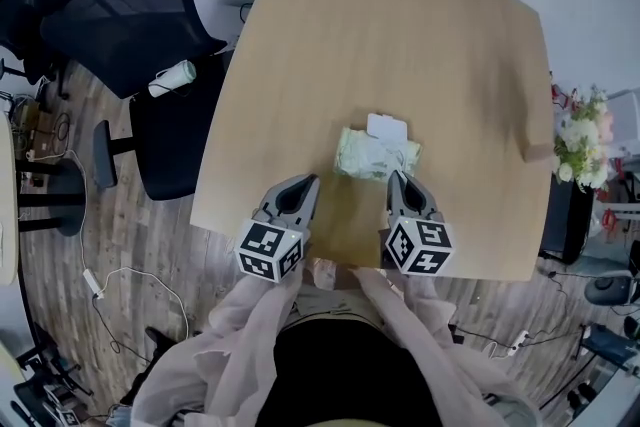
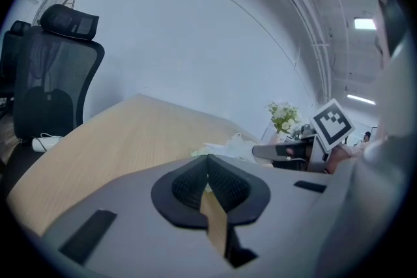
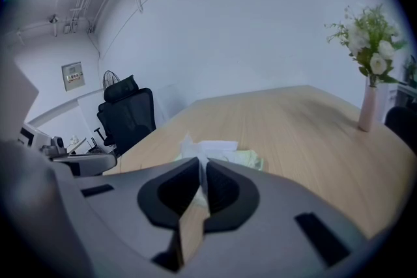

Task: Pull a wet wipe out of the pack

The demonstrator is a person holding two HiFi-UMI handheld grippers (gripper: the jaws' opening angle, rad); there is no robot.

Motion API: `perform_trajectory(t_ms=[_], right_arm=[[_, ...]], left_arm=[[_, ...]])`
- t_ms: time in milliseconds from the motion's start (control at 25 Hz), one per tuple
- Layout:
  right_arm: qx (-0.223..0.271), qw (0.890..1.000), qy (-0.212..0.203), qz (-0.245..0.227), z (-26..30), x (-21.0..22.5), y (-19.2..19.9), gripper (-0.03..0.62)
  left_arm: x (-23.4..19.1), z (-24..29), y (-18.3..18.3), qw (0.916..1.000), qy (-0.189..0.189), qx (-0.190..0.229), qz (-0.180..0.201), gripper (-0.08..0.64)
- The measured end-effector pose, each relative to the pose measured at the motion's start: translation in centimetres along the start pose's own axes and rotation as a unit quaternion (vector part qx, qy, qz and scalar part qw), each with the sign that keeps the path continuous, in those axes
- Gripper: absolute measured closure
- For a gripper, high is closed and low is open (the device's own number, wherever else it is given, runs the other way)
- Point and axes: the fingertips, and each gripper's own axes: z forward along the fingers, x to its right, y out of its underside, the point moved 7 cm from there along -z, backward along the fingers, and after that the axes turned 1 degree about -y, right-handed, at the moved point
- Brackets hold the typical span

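A pale green wet wipe pack (image 1: 372, 157) lies on the wooden table (image 1: 400, 25), its white lid (image 1: 387, 127) flipped open at the far side. My right gripper (image 1: 396, 177) is at the pack's near right corner. In the right gripper view the jaws (image 3: 201, 163) are shut on a white wipe (image 3: 195, 148) that sticks up from the pack (image 3: 246, 158). My left gripper (image 1: 308, 181) hovers to the left of the pack, apart from it. Its jaws (image 2: 208, 158) meet at the tips with nothing between them. The pack (image 2: 225, 145) shows just past them.
A black office chair (image 1: 130, 5) stands off the table's left side with a paper roll (image 1: 172, 78) on its seat. A vase of white flowers (image 1: 580, 140) stands near the table's right edge. Cables run over the floor (image 1: 110, 285).
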Motion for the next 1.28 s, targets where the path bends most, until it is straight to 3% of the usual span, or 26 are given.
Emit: perform_trajectory(t_ms=[1280], right_arm=[[0.019, 0.997, -0.076, -0.016, -4.9, 0.6, 1.0, 0.575]], left_arm=[[6.7, -2.0, 1.5, 0.9987, -0.04, 0.03, 0.003, 0.551]])
